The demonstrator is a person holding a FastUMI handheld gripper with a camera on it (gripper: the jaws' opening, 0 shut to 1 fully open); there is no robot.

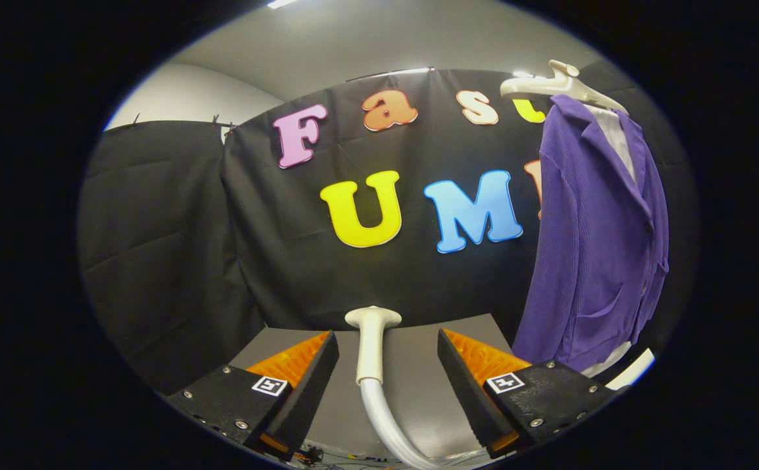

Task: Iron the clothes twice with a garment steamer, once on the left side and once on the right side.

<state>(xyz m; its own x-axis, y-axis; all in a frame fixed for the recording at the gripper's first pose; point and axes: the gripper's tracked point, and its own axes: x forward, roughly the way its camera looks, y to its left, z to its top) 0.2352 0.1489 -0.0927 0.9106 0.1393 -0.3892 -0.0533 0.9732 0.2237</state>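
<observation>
Apart from the wall, no word, brand or number can be read: each of the gripper (386,356)'s two spread fingers (301,385) bears a small square black-and-white marker (269,385), a coded pattern and not writing.

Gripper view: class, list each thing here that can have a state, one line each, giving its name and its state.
gripper: open, fingers either side of the steamer head, not pressing it.
steamer head: upright between the fingers, untouched, hose attached below.
hose: curving down from the steamer head.
purple jacket: hanging, front open, beyond the fingers.
hanger: holding the jacket.
</observation>
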